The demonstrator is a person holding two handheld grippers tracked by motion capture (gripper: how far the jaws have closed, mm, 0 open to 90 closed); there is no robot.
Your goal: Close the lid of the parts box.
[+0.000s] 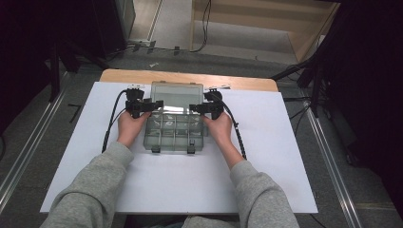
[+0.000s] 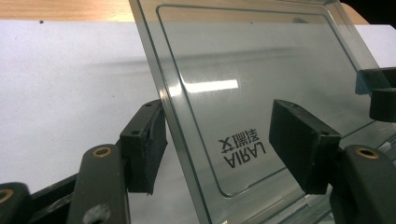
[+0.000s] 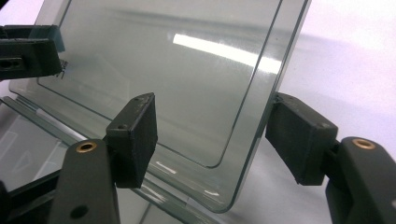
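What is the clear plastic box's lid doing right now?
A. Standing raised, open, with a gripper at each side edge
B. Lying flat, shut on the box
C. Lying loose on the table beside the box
A: the lid stands up behind the open compartment box, with the left gripper and right gripper straddling its side edges.

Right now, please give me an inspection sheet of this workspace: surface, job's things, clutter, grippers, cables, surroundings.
Surface: white board on a wooden table.
Job's things: clear compartment box, two latches at its near edge; its lid stands open, tilted up, printed "LARIA".
Clutter: nothing seen on the board.
Grippers: left gripper straddles the lid's side edge, one pad touching, the other apart; right gripper straddles the opposite edge, a gap at the inner pad. Jaws not clamped.
Cables: one black cable trails from each gripper; more lie on the floor beyond.
Surroundings: grey floor, dark stands at both sides, floor rails.
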